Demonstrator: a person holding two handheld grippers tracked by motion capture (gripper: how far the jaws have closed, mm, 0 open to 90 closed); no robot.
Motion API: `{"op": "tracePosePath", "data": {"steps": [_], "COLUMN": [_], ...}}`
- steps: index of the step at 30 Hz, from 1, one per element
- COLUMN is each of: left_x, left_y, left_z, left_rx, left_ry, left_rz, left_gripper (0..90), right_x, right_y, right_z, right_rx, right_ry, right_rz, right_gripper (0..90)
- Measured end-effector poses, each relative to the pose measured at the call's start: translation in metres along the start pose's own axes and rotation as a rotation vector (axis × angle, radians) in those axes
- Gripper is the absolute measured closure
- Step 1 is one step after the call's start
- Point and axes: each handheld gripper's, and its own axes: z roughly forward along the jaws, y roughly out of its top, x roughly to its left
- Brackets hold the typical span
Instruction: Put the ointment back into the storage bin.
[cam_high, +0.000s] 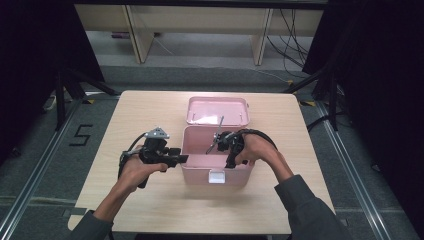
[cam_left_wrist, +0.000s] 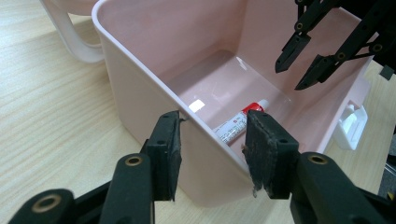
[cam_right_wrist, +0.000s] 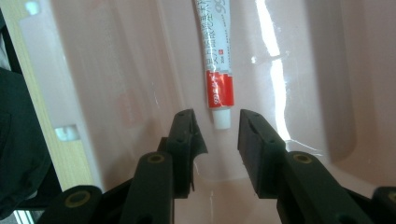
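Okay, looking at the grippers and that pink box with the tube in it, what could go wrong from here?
1. The right gripper hangs open above the white cap of the white-and-red tube lying flat on the floor of the pink plastic box; closing on the small cap alone, the jaws may slip off.
2. The left gripper straddles the box's side wall; whether its pads press is unclear, so the light box could shift or tip as the tube is pulled.

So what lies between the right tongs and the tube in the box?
Nothing: in the right gripper view only bare pink box floor separates the open right tongs from the white cap of the tube, which points at the gap.
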Motion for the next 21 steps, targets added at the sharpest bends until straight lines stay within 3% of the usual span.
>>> {"op": "tracePosePath", "data": {"steps": [1, 2, 8, 16, 17, 20, 21], "left_x": [0.0, 0.0, 0.0, 0.001, 0.001, 0.001, 0.001], "left_y": [0.0, 0.0, 0.0, 0.0, 0.0, 0.0, 0.0], "left_z": [0.0, 0.0, 0.001, 0.0, 0.0, 0.0, 0.0], "left_rx": [0.0, 0.0, -0.006, 0.001, 0.002, 0.0, -0.001], "left_ry": [0.0, 0.0, 0.0, -0.001, -0.005, -0.001, 0.0], "left_rz": [0.0, 0.0, -0.006, 0.0, 0.0, -0.001, 0.0], "left_gripper": [55.8, 55.8, 55.7, 55.4, 55.5, 55.5, 55.5], "right_x": [-0.001, 0.001, -0.001, -0.007, -0.006, -0.007, -0.009], "right_y": [-0.001, -0.001, -0.005, -0.012, -0.014, -0.016, -0.018], "right_z": [0.0, -0.002, -0.009, -0.023, -0.025, -0.03, -0.031], "right_rx": [-0.01, -0.013, -0.068, -0.156, -0.173, -0.217, -0.233], "right_ry": [0.005, 0.006, -0.016, -0.057, -0.057, -0.052, -0.06], "right_rz": [-0.015, 0.013, 0.028, 0.124, 0.159, 0.197, 0.183], "right_gripper": [67.0, 66.8, 62.9, 58.0, 57.0, 55.5, 54.7]}}
